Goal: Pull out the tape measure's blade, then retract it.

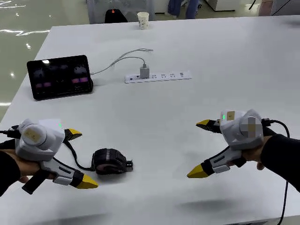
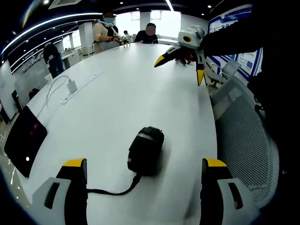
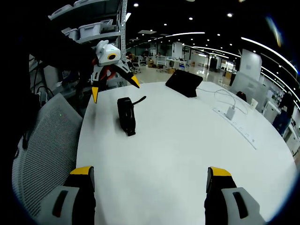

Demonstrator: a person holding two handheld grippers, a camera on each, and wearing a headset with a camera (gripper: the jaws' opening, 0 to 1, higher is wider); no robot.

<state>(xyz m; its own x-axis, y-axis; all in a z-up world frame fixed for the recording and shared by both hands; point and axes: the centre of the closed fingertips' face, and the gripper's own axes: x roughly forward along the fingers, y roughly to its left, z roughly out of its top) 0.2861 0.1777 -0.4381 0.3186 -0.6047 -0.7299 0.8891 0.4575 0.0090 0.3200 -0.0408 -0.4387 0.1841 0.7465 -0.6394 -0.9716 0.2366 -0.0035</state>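
Here the black tape measure [image 1: 110,161] lies on the white table [image 1: 211,61] at the near left, close to the near edge, with its small blade tip facing right and the blade seemingly all wound in. The left gripper [image 1: 83,158] sits just left of it with its yellow-tipped jaws spread wide, lined up on the case but apart from it. A black strap [image 1: 75,157] loops from the case toward that gripper; whether it touches the near jaw is hard to tell. The right gripper [image 1: 198,148] hovers well apart on the right, jaws also wide and holding nothing. Bare tabletop stretches between it and the tape. Farther back, a dark tablet [image 1: 59,76] stands by the left edge, a power strip [image 1: 159,76] lies mid-table, and a paper cup [image 1: 143,20] sits at the far edge.
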